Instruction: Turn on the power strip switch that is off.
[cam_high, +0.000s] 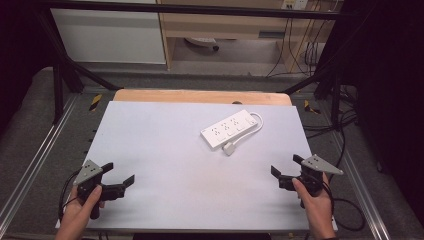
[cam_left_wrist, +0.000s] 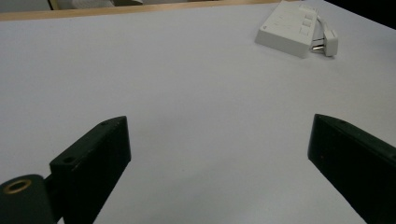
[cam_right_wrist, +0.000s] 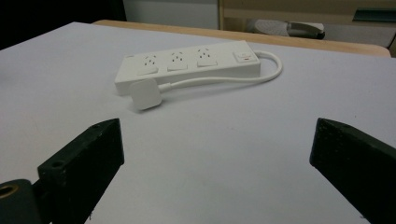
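Observation:
A white power strip (cam_high: 228, 129) lies on the white table sheet (cam_high: 165, 150), right of centre toward the back. Its short cable (cam_high: 256, 122) loops round to a white plug (cam_high: 229, 148) lying beside it. The strip (cam_right_wrist: 187, 65) and plug (cam_right_wrist: 145, 94) lie ahead in the right gripper view; the strip (cam_left_wrist: 288, 29) sits far off at upper right in the left gripper view. My left gripper (cam_high: 120, 172) is open near the front left edge. My right gripper (cam_high: 286, 164) is open at the front right. Neither holds anything.
The sheet covers a wooden tabletop (cam_high: 200, 96) whose far edge shows. Black frame bars (cam_high: 60, 75) stand around the table, and loose cables (cam_high: 345, 125) lie at the right. A wooden cabinet (cam_high: 225, 25) stands beyond.

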